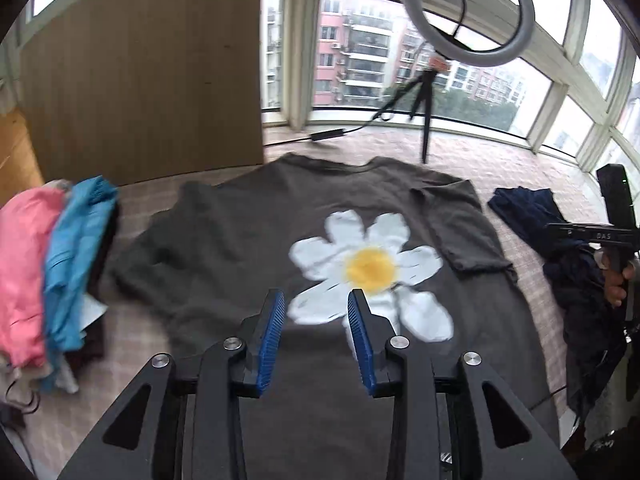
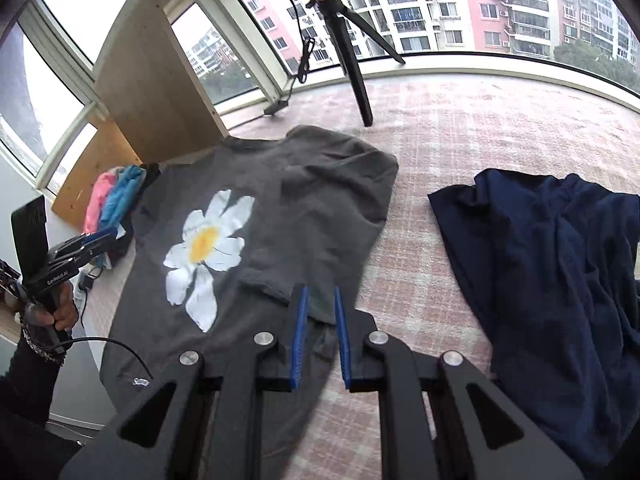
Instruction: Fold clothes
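Left gripper (image 1: 316, 300) above grey shirt (image 1: 240, 240), jaws apart, nothing between. Right gripper (image 2: 320, 296) over shirt's edge, jaws narrowly apart, gripping nothing. Shirt flat on checked cloth (image 2: 460, 140), navy garment (image 2: 560, 260) beside.

A dark grey cotton T-shirt with a daisy print (image 1: 248, 240) lay spread across the centre of the frame on a pink checked cloth surface (image 1: 460, 156). A stack of pink and blue folded garments (image 1: 52, 268) sat at left, a crumpled navy garment (image 2: 552, 264) at right, and a black tripod (image 1: 420, 100) behind, top centre.
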`<state>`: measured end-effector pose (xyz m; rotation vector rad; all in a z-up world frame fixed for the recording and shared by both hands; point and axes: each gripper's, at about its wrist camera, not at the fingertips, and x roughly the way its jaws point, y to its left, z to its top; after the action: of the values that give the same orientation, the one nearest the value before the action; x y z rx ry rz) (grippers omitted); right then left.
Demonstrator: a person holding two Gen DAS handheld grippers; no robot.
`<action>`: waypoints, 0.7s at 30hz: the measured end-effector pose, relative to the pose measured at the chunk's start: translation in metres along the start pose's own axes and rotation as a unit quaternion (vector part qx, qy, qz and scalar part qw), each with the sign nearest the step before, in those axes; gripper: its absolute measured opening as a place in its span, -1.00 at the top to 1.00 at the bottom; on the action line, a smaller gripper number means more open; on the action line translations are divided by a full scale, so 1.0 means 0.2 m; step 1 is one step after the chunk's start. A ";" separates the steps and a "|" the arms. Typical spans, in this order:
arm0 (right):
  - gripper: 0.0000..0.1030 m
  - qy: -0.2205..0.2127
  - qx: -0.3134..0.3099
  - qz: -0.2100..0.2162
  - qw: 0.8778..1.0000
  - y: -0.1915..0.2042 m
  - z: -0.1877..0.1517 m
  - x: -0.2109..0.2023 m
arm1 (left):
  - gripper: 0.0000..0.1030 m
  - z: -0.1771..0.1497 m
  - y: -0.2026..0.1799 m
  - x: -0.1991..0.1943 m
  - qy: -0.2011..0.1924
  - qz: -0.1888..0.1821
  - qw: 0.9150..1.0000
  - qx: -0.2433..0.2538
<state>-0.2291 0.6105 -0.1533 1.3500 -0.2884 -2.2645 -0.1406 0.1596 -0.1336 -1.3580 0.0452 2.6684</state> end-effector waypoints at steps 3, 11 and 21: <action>0.72 -0.006 -0.007 0.006 1.000 0.11 -0.01 -0.01 | 0.38 -0.12 0.30 -0.11 0.010 0.057 0.997 -0.047; 0.69 -0.019 -0.077 -0.004 0.997 0.58 0.05 -0.01 | 0.38 -0.24 0.76 0.03 0.011 0.053 0.993 -0.104; 0.45 -0.004 -0.155 -0.049 0.987 1.39 0.36 0.61 | 0.27 -0.04 0.87 0.49 0.020 -0.053 0.982 -0.178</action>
<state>-0.2576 0.3058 -0.0962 1.2136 0.1278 -2.2778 -0.2160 -0.0022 -0.2255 -1.4608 -0.5086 2.6457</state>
